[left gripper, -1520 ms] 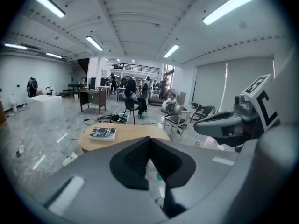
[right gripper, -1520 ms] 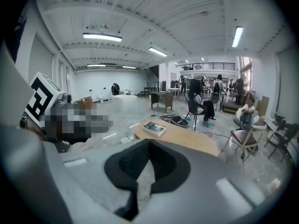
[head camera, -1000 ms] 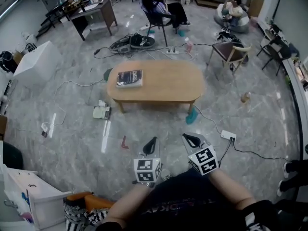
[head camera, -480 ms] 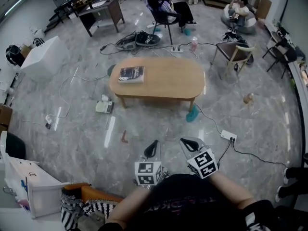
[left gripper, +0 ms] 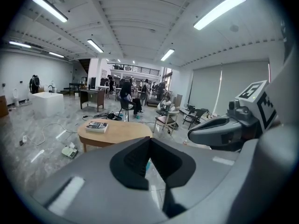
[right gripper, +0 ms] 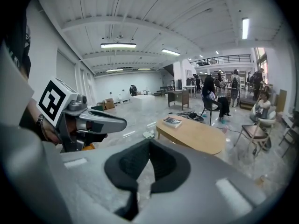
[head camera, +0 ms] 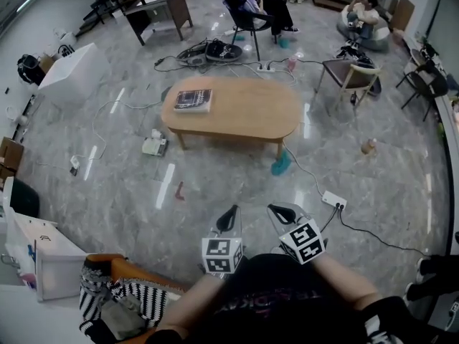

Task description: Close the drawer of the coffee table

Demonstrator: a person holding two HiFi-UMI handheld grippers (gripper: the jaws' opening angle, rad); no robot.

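The oval wooden coffee table (head camera: pixel 237 107) stands in the middle of the marble floor, well ahead of me, with a book (head camera: pixel 193 99) on its left end. No drawer shows on its near side. The table also appears in the left gripper view (left gripper: pixel 117 130) and the right gripper view (right gripper: pixel 194 135). My left gripper (head camera: pixel 228 216) and right gripper (head camera: pixel 280 211) are held close to my body, side by side, both shut and holding nothing, far short of the table.
Cables and a power strip (head camera: pixel 334 200) trail over the floor right of me. A teal object (head camera: pixel 280 165) lies by the table's near right leg, a small device (head camera: pixel 153 146) at its left. Chairs (head camera: pixel 350 78), a white box (head camera: pixel 72 74) and seated people stand beyond.
The view has shifted: the table now sits slightly farther up in the head view, and a striped cloth on an orange seat has come into view at the lower left. Both grippers stay shut.
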